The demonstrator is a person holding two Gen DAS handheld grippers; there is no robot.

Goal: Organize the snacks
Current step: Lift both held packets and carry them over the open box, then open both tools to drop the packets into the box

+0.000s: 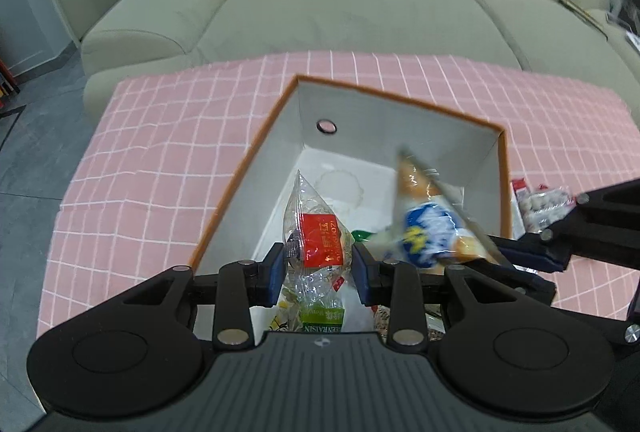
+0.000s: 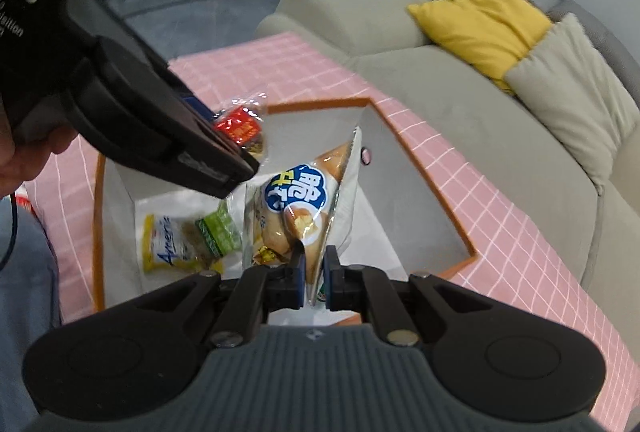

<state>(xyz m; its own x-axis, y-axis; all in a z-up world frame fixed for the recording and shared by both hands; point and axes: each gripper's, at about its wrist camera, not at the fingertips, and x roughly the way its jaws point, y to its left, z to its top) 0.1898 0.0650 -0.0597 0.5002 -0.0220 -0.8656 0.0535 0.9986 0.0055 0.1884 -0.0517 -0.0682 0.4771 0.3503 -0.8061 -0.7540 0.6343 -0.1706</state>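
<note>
**Snacks held over the box, one packet in each pair of tongs**

Left wrist view. Snacks are the subject: my left tongs are clamped on a clear packet with a red label, the blue pads pressing its crinkled middle so that it hangs upright above the orange-rimmed box. I hold it over the near end of the box, presumably so that it falls inside once released. Entering from the right, my right tongs carry a blue-and-white bun packet, blurred and tilted over the same opening. Another packet lies outside on the pink checked cloth, just beside the box's right wall, not yet gathered.

Right wrist view. My right tongs are closed tight on the thin bottom edge of the bun packet, which therefore stands up ahead of the fingers above the box. On the box floor lie a yellow packet and a green one, touching each other. My left tongs cross the upper left with the red-labelled packet at their tip. Both packets, I judge, are positioned for dropping.
</note>
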